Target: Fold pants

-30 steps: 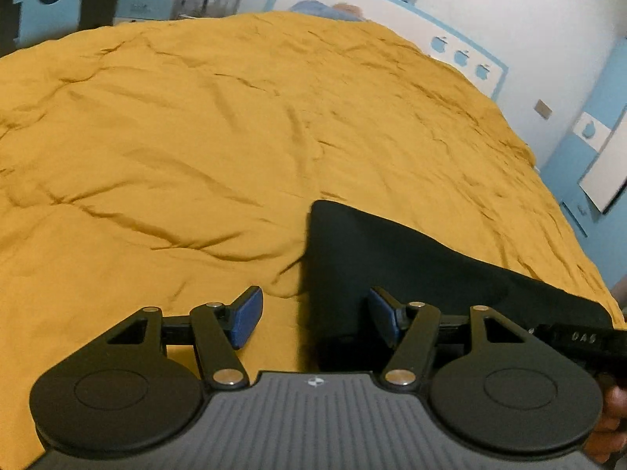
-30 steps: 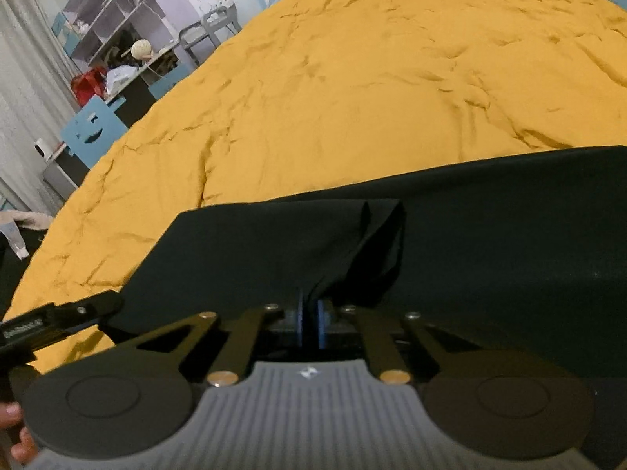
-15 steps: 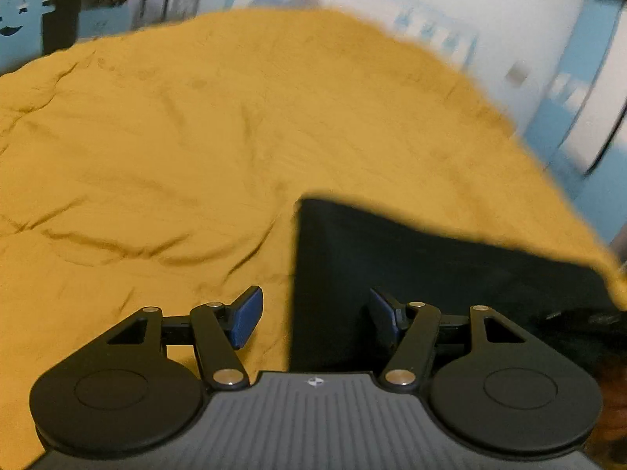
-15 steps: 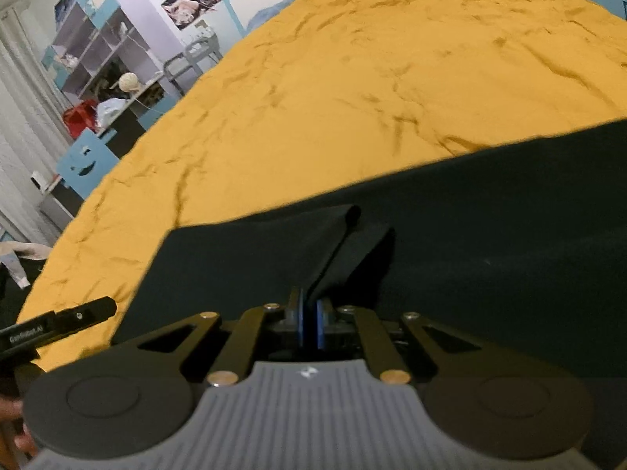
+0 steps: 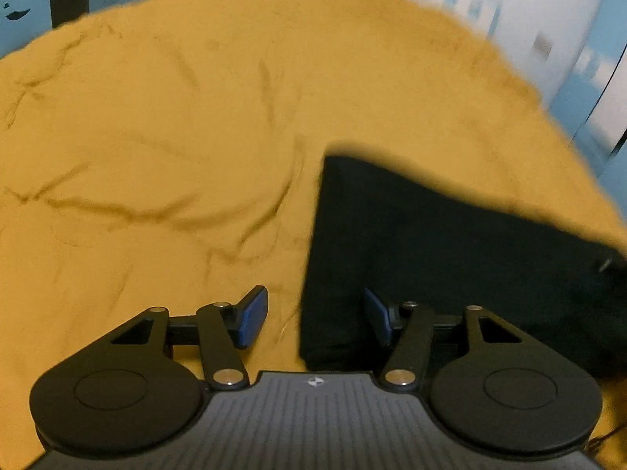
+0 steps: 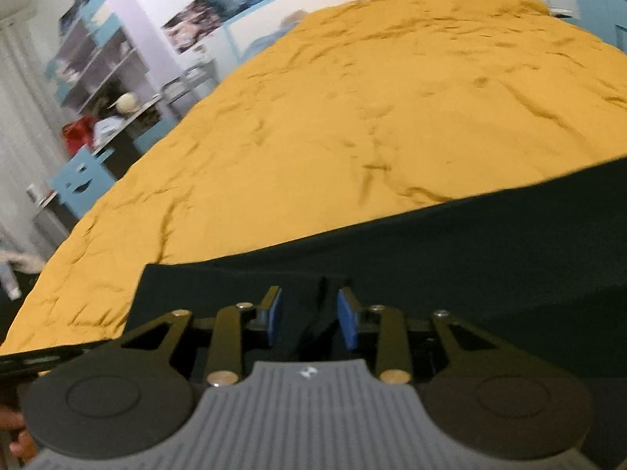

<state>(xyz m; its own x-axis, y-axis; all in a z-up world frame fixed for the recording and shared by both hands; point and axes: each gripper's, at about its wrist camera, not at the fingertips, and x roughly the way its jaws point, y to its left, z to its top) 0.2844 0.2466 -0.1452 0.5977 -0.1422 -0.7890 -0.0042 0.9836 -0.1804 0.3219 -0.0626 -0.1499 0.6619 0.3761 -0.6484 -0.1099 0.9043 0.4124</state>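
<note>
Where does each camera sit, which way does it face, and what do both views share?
Left wrist: on the left tool, looking along its open fingers over the pants edge and yellow bedspread.
Right wrist: on the right tool, open over the pants, facing shelves; fingertips of a hand show.
Shared: pants, bedspread.

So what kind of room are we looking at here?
Most likely a child's bedroom: a big bed under a mustard-yellow bedspread, shelves of belongings beside posters, and a blue smiley-face chair. Dark pants lie on the bed.
</note>
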